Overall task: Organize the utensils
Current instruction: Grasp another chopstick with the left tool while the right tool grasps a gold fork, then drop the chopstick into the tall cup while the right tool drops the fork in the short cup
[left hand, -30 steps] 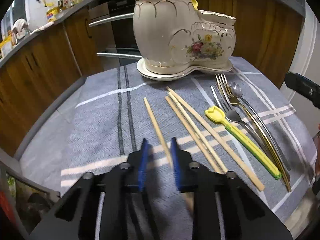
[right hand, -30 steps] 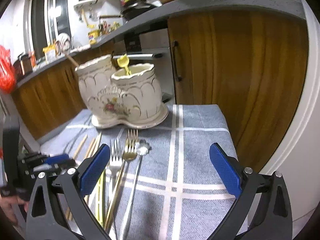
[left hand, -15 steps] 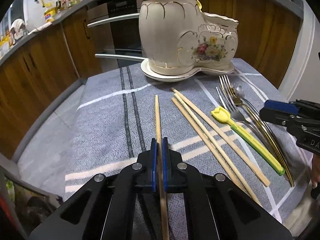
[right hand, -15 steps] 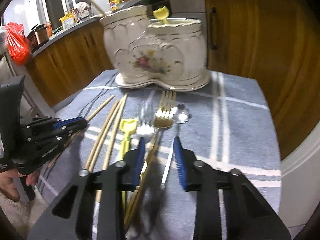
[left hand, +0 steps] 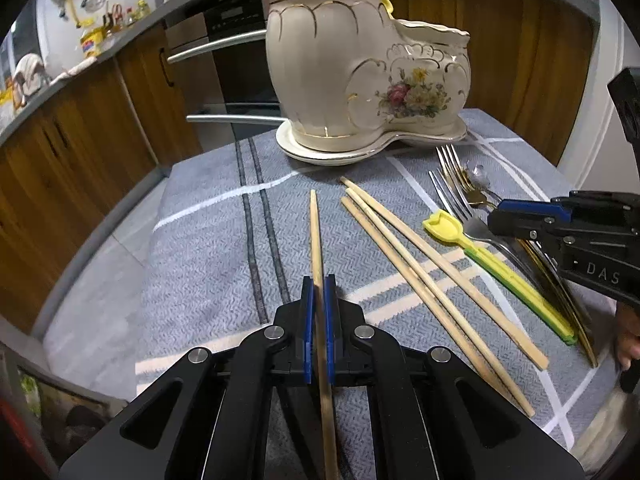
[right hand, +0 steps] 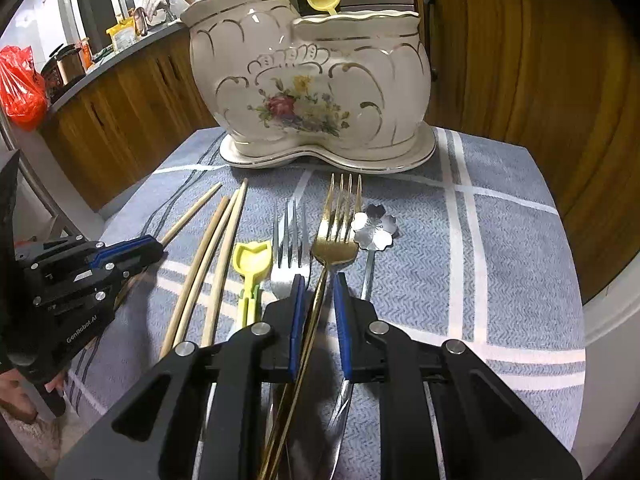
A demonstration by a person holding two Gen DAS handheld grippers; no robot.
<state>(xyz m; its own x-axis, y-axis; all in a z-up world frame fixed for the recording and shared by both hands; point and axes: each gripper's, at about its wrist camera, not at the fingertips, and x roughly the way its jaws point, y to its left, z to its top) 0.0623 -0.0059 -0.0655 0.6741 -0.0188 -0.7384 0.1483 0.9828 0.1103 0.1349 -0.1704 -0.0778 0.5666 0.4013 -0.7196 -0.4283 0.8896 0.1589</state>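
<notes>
The picking step is in hand. The left gripper (left hand: pixel 317 312) is clamped on one chopstick (left hand: pixel 315 232) lying on the cloth (left hand: pixel 200 248). The right gripper (right hand: pixel 317 320) is closing around the gold fork (right hand: pixel 334 236), not pressing yet. Next, I think, both must lift toward the holder (right hand: pixel 312 80).

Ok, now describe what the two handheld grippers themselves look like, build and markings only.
Both are matte black plastic with cut-out windows and silver pivot bolts. The left gripper and right gripper each carry flat blue pads lining the fingers. White lettering marks the sides: "GenRobot.AI" on the left, "DAS" on the right. No cables or sleeves show.
</notes>
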